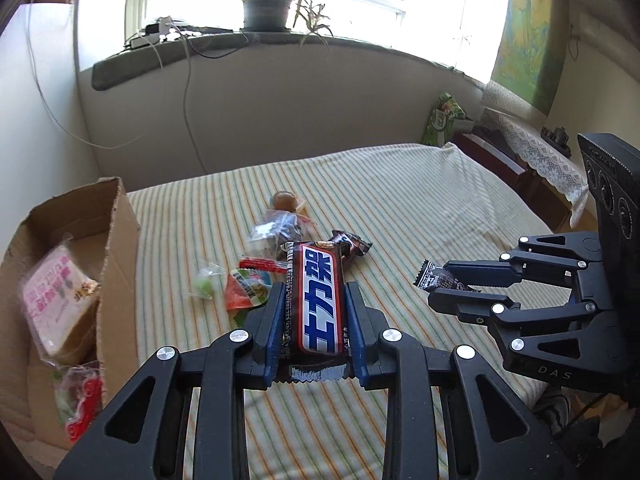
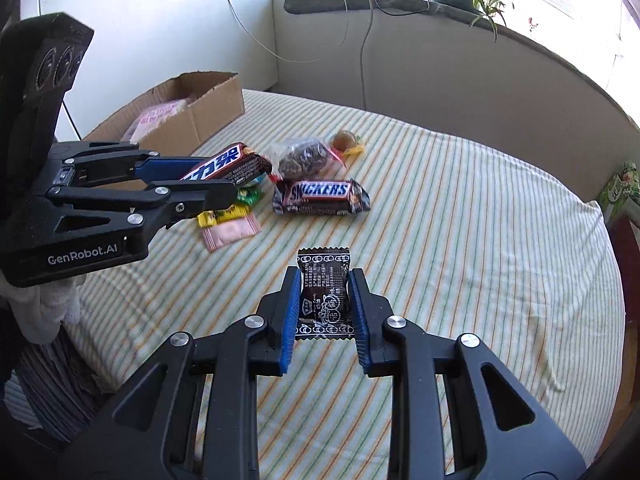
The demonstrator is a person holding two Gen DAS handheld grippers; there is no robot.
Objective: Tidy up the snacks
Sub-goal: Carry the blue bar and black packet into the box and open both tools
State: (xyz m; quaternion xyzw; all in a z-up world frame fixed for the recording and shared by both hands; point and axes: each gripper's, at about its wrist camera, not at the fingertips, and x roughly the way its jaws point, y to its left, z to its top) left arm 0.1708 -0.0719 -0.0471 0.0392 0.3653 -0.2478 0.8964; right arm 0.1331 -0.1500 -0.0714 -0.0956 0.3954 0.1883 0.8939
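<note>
My left gripper point(image 1: 316, 292) is shut on a brown chocolate bar point(image 1: 318, 300) with white and blue lettering, held lengthwise above the striped cloth. From the right wrist view the same bar point(image 2: 228, 166) sticks out of the left gripper point(image 2: 236, 180) above the snack pile. My right gripper point(image 2: 325, 276) is shut on a small black sachet point(image 2: 324, 292) with white print, lifted off the cloth; that sachet point(image 1: 438, 278) also shows at the right. A second chocolate bar point(image 2: 322, 196), a clear bag of dark sweets point(image 2: 306, 156) and small wrapped candies point(image 2: 230, 224) lie on the cloth.
An open cardboard box point(image 1: 120, 248) with pink packets inside stands at the left of the striped tablecloth point(image 2: 460, 240); the box point(image 2: 208, 108) sits at the far left in the right wrist view. A potted plant point(image 1: 266, 10) stands on the window sill. A green pack point(image 1: 442, 122) leans by the wall.
</note>
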